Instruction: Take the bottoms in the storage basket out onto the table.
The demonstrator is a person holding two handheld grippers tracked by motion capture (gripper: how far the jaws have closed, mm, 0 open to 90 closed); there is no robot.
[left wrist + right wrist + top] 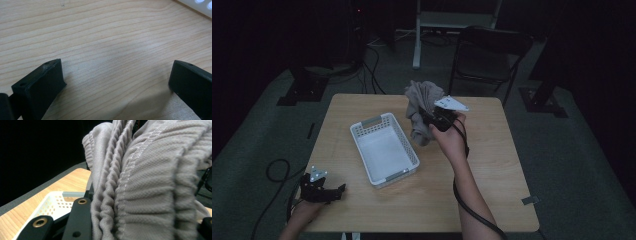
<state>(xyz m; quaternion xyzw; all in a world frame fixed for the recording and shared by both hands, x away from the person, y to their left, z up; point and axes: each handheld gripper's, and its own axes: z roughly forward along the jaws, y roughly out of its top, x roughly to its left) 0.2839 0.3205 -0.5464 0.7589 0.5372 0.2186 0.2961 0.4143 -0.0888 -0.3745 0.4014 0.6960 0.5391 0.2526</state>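
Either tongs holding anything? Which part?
Right tongs are shut on the grey garment, gripped at its gathered elastic band, lifted beside the white basket. Left tongs open, empty.

Quick headcount: one wooden worktop across the middle of the high view, and one white perforated basket sitting left of center on it. One bunched grey cloth, just above center. Two hand-held grippers total: the left hand-held gripper in the lower left of the frame, and the right hand-held gripper near the middle, up against the cloth. Each has one grey three-cornered plate on top, so two plates. Behind the worktop, one dark folding chair at upper right.
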